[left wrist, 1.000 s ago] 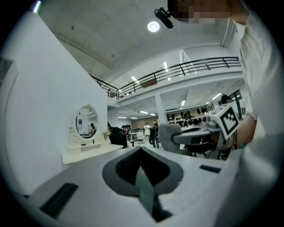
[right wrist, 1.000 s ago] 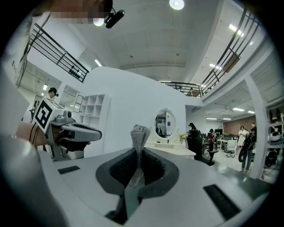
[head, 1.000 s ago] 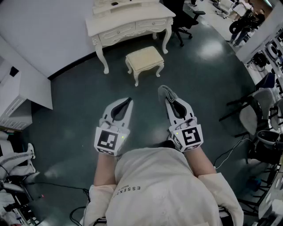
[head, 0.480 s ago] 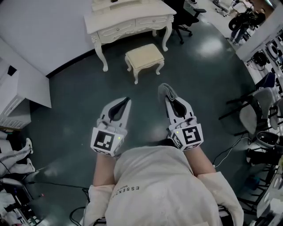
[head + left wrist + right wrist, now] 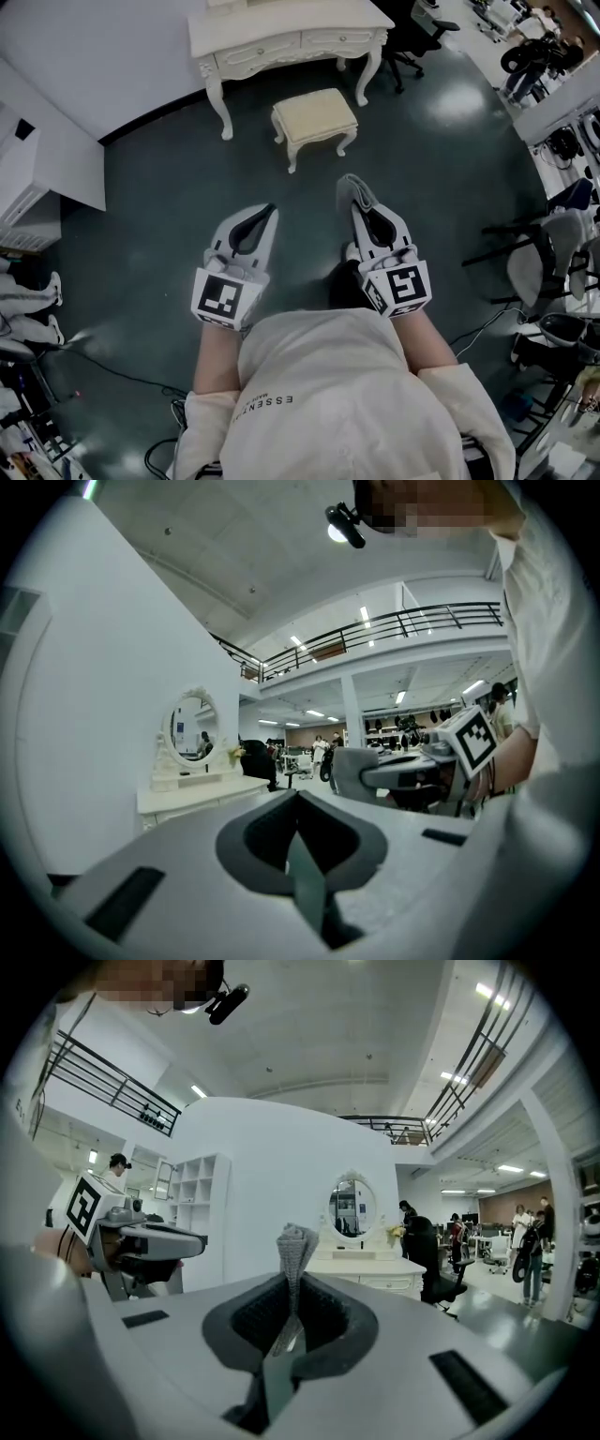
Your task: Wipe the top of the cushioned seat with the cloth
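Room: dark glossy floor [image 5: 141,234], white wall [image 5: 94,56], white dressing table [image 5: 281,37] with oval mirror [image 5: 353,1206]; the cream cushioned seat [image 5: 314,114] stands just in front of the table, well apart from both grippers. Right gripper [image 5: 359,208]: jaws clamped on a folded grey cloth [image 5: 348,187] protruding past the tips; left gripper [image 5: 270,210]: jaws together, nothing between. Writing: "ESSENT" on the person's pale shirt [image 5: 328,394].

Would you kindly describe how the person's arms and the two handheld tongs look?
Both the left tongs and right tongs have white, tapering shells with dark grey inner pads, each carrying a black-and-white marker cube. The person wears a cream top.
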